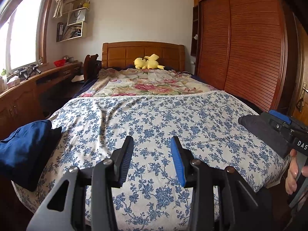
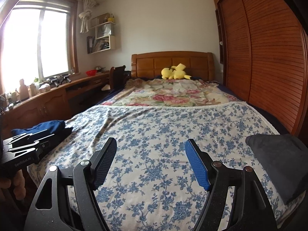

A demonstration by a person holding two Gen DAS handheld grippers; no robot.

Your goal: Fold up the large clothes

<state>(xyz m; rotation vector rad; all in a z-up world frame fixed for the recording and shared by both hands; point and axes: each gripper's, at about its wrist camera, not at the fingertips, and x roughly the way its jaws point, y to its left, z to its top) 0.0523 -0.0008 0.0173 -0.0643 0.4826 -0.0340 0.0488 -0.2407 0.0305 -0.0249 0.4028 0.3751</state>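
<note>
Both tongs are hovering above the foot end of the bed (image 1: 146, 119), which is carrying a blue-flowered sheet. The left tongs (image 1: 152, 159) are standing released, jaws apart, grasping nothing. The right tongs (image 2: 151, 163) are likewise spread wide and empty. A navy folded garment (image 1: 23, 146) is lying on a black one at the left edge of the bed near the foot corner. A dark grey garment (image 2: 279, 163) is resting at the right edge, near the right tongs. Judged from the drape, the grey cloth is soft, light and limp, so it is likely sagging when lifted; taking hold at two corners of an outer edge is advisable
</note>
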